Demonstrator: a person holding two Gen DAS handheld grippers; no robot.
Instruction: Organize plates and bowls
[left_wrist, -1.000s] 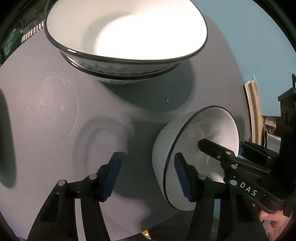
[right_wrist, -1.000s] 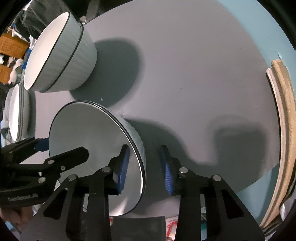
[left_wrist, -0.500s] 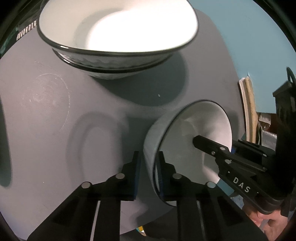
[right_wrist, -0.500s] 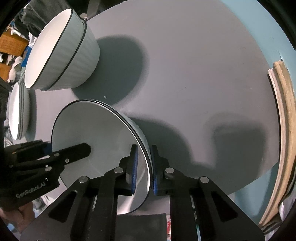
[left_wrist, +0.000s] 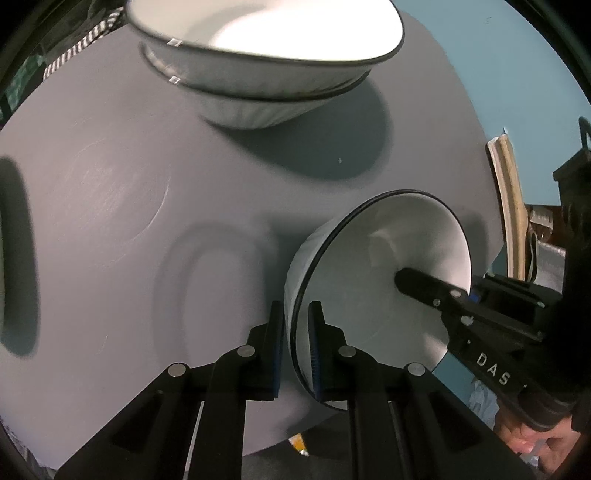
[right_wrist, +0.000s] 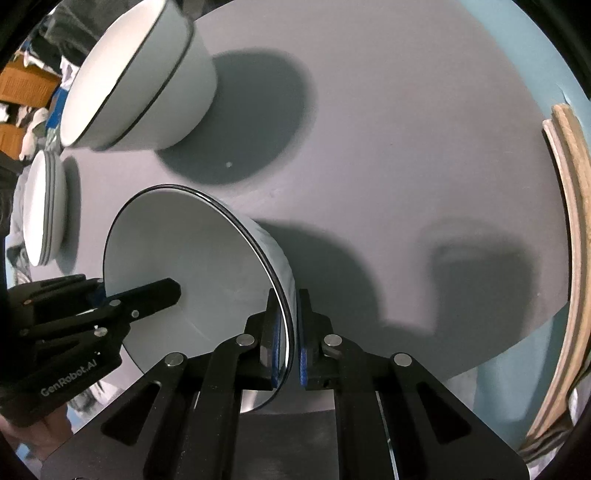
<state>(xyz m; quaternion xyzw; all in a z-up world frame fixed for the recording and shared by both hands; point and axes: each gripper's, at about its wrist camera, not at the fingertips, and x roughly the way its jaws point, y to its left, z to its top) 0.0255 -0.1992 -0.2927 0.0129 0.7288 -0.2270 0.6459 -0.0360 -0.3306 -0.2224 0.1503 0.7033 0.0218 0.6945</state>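
**A:** Where do we stand with the small bowl (left_wrist: 384, 280)?

**B:** Both tongs are clamped on its rim. The left tongs (left_wrist: 297, 350) pinch the wall at about seven o'clock of the bowl in the left wrist view, one pad inside, one outside. The right tongs (right_wrist: 288, 332) pinch the opposite edge, at about four o'clock of the bowl in the right wrist view. The jaws of each are narrow, with only the wall between them.

**A:** And the bowl itself?

**B:** Near the edge of the grey round table (right_wrist: 388, 129) closest to the cameras. Whether it has left the surface, I cannot tell. The stacked bowls (right_wrist: 136, 77) sit at eleven o'clock of it in the right wrist view, with their shadow lying between. A stack of plates (right_wrist: 42, 210) stands at nine o'clock, by the table's edge.

**A:** So the job is to nest it on the stacked bowls?

**B:** That is my guess. To do it well, raise both hands together so the rim stays level; uneven lift would twist the thin wall in the pads. Clear the top rim of the stack before crossing over, centre the bowl above the opening, lower until it seats, and only then open the jaws.

**A:** Risks?

**B:** Glazed ware is likely slippery, so keep the squeeze steady.
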